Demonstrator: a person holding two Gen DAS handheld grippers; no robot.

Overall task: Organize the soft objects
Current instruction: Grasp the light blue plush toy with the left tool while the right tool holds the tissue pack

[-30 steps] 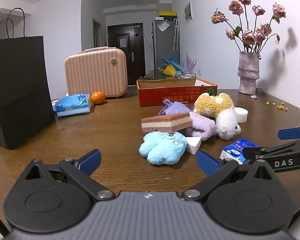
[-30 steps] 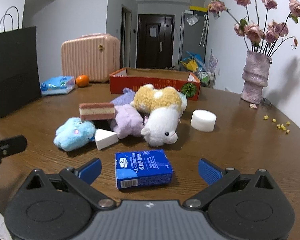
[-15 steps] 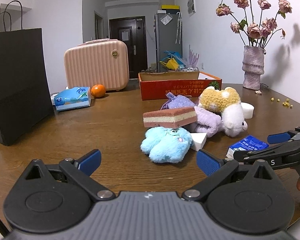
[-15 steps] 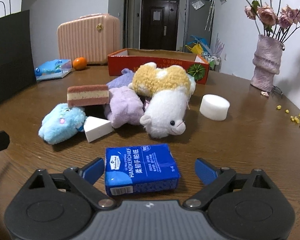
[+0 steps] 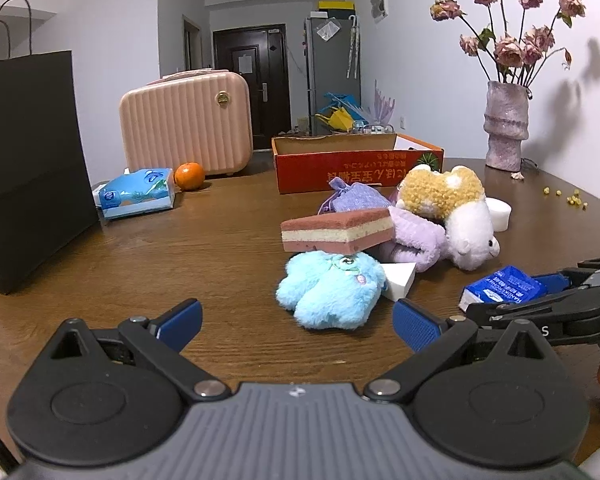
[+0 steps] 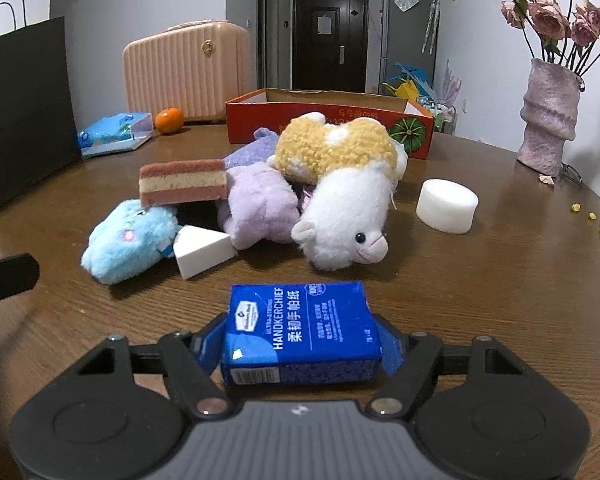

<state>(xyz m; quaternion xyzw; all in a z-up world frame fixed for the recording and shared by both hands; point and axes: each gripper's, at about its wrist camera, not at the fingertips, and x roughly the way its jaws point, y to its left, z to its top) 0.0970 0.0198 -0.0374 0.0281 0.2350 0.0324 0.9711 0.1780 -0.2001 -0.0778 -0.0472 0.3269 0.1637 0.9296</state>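
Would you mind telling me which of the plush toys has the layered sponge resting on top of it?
The light blue plush toy, at the left of the pile: the pink-and-cream sponge sits on it. The lilac toy and the white-and-yellow toy carry no sponge.

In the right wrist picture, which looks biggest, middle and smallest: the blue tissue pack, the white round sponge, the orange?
1. Blue tissue pack, though it sits nearest the camera, which inflates it.
2. White round sponge.
3. Orange, farthest back, so its true size is unsure.
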